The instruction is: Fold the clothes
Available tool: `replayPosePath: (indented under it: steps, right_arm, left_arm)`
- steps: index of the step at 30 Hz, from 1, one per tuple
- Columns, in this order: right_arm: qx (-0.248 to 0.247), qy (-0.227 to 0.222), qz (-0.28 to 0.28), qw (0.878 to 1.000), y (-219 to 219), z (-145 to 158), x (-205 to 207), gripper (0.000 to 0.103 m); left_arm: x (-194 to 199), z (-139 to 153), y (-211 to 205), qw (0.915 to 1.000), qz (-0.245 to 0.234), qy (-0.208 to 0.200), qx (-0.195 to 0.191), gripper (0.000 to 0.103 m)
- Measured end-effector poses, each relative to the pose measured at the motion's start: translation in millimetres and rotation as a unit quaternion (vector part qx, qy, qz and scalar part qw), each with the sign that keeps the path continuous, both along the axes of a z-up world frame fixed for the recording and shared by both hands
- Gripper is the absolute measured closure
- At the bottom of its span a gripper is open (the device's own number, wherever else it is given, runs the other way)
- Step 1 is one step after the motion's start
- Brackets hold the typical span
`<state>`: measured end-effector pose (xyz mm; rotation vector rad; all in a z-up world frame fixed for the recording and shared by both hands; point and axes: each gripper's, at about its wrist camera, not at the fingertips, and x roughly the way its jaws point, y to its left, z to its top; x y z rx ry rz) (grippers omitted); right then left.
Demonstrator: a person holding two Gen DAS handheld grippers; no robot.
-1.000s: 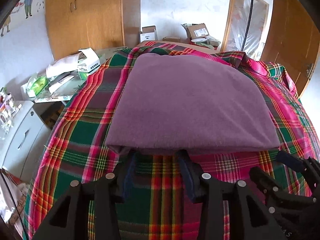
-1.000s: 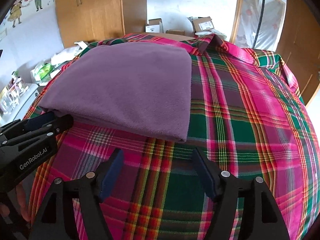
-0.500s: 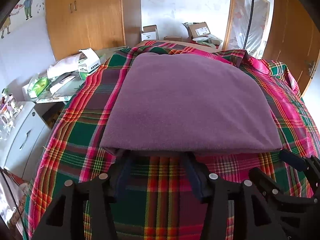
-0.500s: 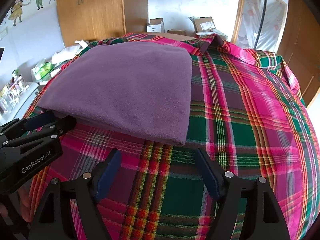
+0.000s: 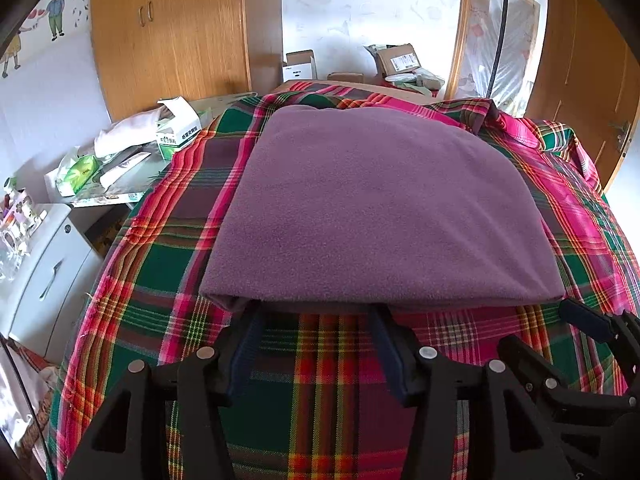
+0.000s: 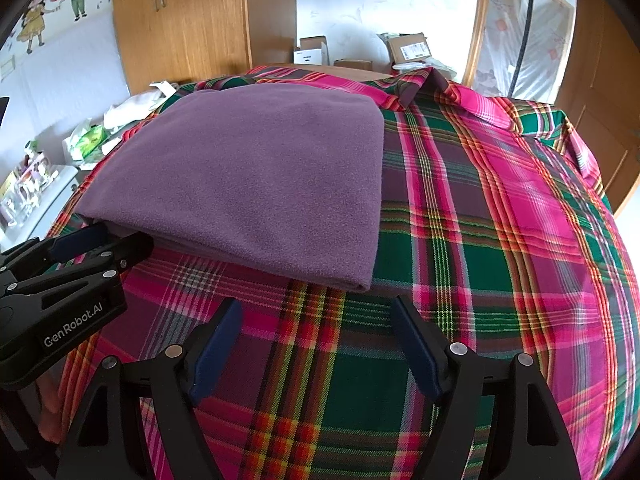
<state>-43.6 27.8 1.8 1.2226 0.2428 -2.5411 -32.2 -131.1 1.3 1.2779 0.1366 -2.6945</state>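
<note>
A folded purple garment lies on the plaid-covered tabletop, its near edge over the tips of the spread left tongs, while the right tongs gape wide and empty just near of its right corner.

"GenRobot.AI" on the left gripper

Tips of left gripper tucked under near edge of garment, out of sight. Underlayers of the fold hidden beneath the top face. Right gripper cut off by right edge ahead of left wrist. Box print far left too small to read. Cloth cropped at lower border behind right fingers.
</note>
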Motion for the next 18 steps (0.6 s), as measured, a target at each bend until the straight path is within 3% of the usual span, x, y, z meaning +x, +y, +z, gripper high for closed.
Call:
replayPosePath:
  steps: [18]
  right_arm:
    - [0.001, 0.000, 0.001, 1.000, 0.0, -0.1, -0.6, 0.025]
  left_arm:
    - [1.8, -0.2, 0.9, 1.0000, 0.000, 0.000, 0.000, 0.047]
